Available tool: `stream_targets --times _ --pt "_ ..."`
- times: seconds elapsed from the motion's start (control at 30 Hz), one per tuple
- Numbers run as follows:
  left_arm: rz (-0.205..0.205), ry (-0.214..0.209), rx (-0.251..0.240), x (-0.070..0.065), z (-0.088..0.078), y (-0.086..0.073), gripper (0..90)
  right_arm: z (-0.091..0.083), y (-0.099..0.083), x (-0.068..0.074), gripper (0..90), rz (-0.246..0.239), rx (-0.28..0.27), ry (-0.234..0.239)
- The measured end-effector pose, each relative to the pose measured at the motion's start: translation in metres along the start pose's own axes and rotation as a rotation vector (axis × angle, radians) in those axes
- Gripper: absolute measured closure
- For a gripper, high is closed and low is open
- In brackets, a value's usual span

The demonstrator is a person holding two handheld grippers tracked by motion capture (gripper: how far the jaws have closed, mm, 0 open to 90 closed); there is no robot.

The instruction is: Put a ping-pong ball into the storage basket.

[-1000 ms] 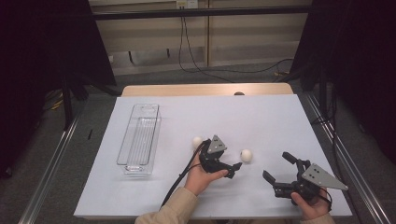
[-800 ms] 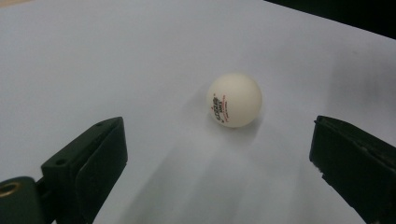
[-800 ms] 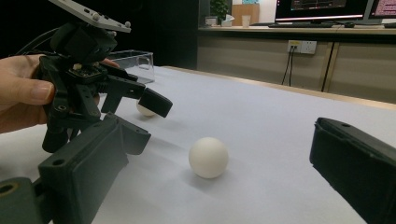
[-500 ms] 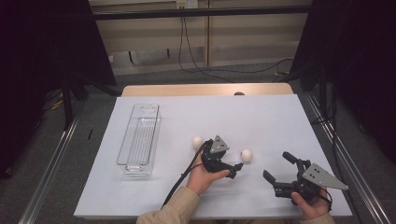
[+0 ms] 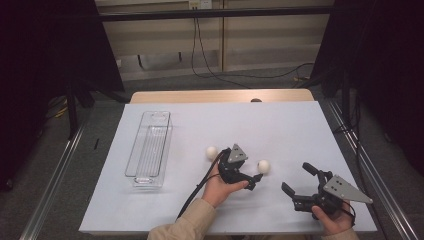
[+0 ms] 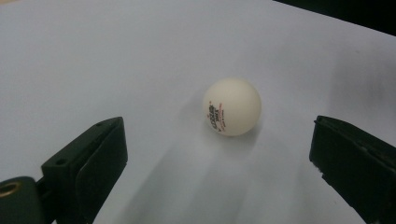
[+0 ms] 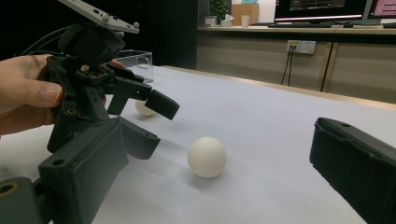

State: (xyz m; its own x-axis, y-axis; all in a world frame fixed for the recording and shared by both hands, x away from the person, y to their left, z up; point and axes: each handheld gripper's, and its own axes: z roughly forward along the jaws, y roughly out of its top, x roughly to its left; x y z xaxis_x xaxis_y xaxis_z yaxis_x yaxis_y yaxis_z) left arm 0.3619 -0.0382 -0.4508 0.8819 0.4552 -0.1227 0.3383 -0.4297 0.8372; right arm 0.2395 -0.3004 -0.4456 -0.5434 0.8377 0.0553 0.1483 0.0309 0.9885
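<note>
A white table-tennis ball lies on the white table sheet, and it serves here as the landmark. The left gripper sits just beside this ball, on the side nearer the person, with its jaws spread wide and nothing between them. In the left gripper view the same ball rests a little ahead of the two black jaws and between their lines, untouched by either; red and dark print shows on its lower left face. The left hand holds that gripper from behind, and its black cable trails back toward the person's sleeve.

A second table-tennis ball lies near the first, on the far side of the left gripper from it and slightly farther up the table. The right gripper view shows the landmark ball in front and the second ball behind the left gripper's jaws.

The right gripper rests well apart from the landmark ball, toward the table's near right corner, held in the right hand. Its jaws are also spread and empty, and they point toward the ball.

A clear plastic bin, long and narrow, stands well apart from the landmark ball, beyond the second ball on the left side of the sheet.
</note>
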Motion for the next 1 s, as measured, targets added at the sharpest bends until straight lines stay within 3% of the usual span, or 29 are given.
stream_targets --times 1.0 --pt "0.002 -0.009 -0.001 -0.0021 0.0071 0.0036 4.1 -0.0006 0.0001 -0.0004 2.6 0.001 0.001 -0.005"
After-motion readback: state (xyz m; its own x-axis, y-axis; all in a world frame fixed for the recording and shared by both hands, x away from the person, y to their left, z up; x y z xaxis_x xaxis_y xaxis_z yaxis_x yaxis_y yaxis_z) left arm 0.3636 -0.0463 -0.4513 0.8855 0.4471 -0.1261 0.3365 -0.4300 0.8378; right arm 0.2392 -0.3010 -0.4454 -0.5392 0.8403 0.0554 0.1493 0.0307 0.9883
